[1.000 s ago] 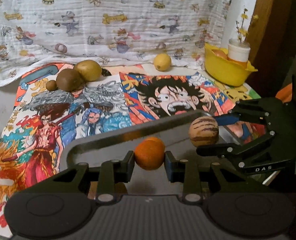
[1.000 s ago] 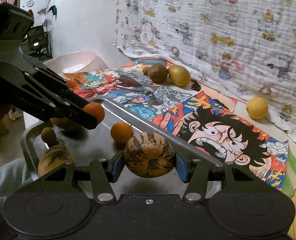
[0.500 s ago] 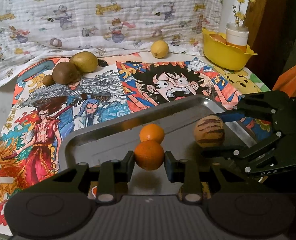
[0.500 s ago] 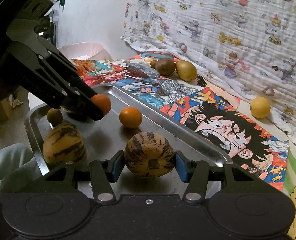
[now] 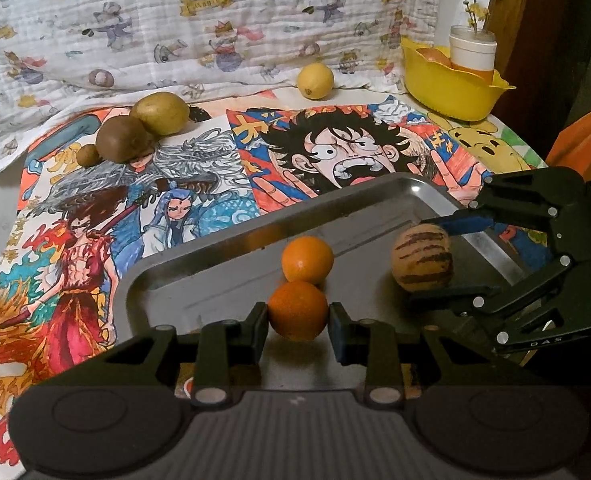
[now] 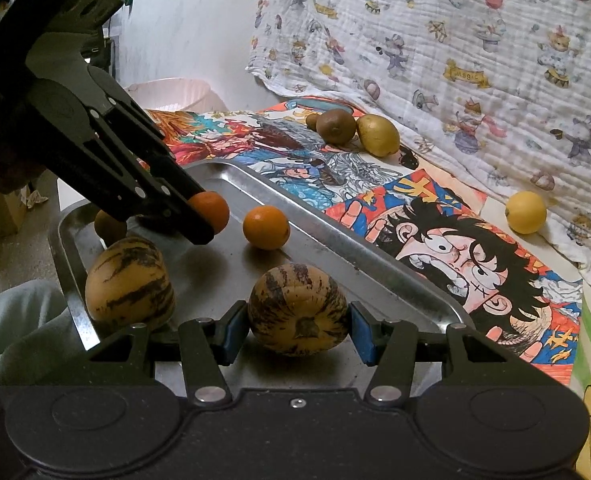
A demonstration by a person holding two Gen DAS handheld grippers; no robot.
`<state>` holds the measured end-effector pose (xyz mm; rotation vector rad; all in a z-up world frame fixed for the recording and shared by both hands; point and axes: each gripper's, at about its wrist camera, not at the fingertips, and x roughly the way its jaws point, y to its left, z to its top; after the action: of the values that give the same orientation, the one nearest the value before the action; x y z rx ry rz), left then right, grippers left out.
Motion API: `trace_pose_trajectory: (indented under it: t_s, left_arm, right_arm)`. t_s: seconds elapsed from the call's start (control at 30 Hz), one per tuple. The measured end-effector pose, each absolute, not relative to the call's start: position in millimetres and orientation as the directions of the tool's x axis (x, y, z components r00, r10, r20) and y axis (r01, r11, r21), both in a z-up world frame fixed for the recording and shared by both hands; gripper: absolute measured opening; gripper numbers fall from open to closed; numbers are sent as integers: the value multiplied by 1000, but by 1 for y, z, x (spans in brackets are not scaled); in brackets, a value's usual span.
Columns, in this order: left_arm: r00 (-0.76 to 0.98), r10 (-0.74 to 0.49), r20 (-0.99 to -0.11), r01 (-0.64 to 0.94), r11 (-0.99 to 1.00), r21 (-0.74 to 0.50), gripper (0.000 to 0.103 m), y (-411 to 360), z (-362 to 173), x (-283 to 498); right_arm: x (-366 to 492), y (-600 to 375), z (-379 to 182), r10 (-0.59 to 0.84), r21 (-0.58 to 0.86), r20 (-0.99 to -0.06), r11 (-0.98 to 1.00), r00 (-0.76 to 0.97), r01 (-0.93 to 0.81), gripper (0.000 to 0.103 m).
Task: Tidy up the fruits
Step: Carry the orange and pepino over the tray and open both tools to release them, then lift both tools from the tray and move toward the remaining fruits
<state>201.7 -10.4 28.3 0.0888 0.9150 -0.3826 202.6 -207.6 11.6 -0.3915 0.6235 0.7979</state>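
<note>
A shallow metal tray (image 6: 335, 248) with rounded corners sits on a table covered in bright cartoon prints. From the left in the right wrist view: a small brown fruit (image 6: 109, 226) and a striped tan melon (image 6: 129, 284) lie in the tray. The left gripper (image 5: 297, 316) clamps a pebbly-skinned orange (image 5: 298, 310) – a second orange (image 5: 307, 260) rests in the tray just beyond. The right gripper (image 6: 297, 326) pinches a second striped melon (image 6: 297, 308) above the tray floor. Outside the tray lie two kiwis, a yellow-green fruit (image 5: 159, 114) and a smooth lemon (image 5: 315, 81). Far right, a yellow plastic bowl (image 5: 451, 88) holds a white cup.
</note>
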Motion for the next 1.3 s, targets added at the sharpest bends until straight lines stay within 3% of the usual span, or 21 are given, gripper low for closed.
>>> trace_pose_trajectory:
  t_s: [0.4,0.7,0.9,1.13,1.3]
  left_arm:
    - [551,-290,-783,337,935,-109,37,-6,30,205]
    - [573,-298,-763,324,938,-122,55,-4,37,199]
    - [628,-320,-709,301,940,-158,78,9,54,188]
    - [701,-284,-654,261,956,-136,100,21,64,164]
    - [734,-268,-624,233,963,-139,102,29,66,144]
  right_arm:
    - [204,-208,11,546,-77,-649,646,530,-759,56]
    - [204,-213,11,549,-55,-650,656,526,-753,57]
    - [198,-218,16,550,-49,-639,668,538,-743,60]
    - [189,-226,27,563,-17,-609,696,559,-718,79]
    - [178,-231,37,576,13,-589,709,568,-705,95]
